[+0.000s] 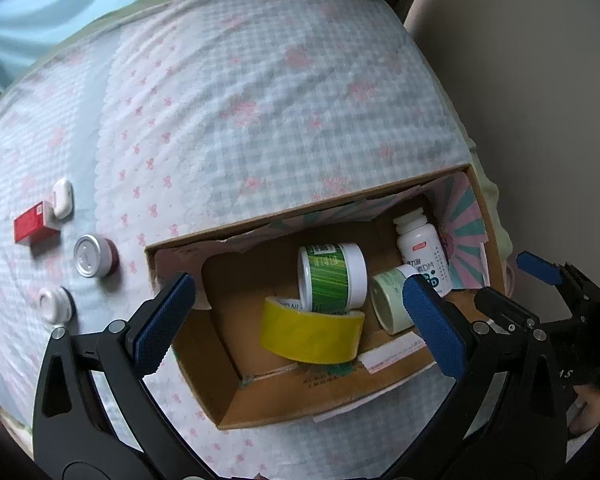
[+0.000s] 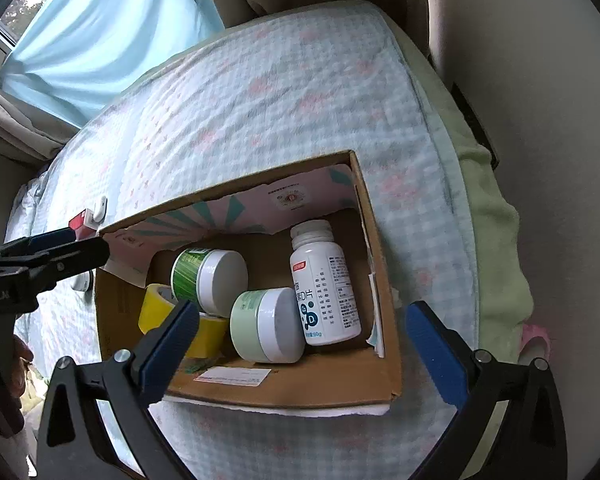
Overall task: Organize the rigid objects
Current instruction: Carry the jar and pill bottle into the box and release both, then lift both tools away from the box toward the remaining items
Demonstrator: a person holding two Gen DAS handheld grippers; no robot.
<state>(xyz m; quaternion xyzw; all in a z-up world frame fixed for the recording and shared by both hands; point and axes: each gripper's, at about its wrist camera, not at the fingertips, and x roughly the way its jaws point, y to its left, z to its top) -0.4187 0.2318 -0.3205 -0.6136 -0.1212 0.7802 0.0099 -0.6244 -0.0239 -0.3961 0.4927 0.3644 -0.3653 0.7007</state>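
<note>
An open cardboard box [image 1: 332,400] [image 2: 300,394] lies on the bed. Inside are a yellow tape roll [image 1: 310,334] [image 2: 154,308], a green-labelled jar [image 1: 332,276] [image 2: 210,276], a pale green jar [image 1: 388,300] [image 2: 268,326] and a white pill bottle [image 1: 420,252] [image 2: 326,284]. My left gripper [image 1: 296,320] is open and empty above the box. My right gripper [image 2: 304,344] is open and empty above the box's near side. Left of the box lie a red box [image 1: 34,226], a white earbud case [image 1: 63,198], a silver-lidded jar [image 1: 94,258] and a small white jar [image 1: 54,304].
The bed has a checked sheet with pink bows [image 1: 260,100]. A wall [image 2: 540,120] runs along its right edge, with a green blanket [image 2: 496,240] tucked there. Blue curtains [image 2: 100,40] hang at the far end. The right gripper's finger also shows in the left wrist view [image 1: 540,268].
</note>
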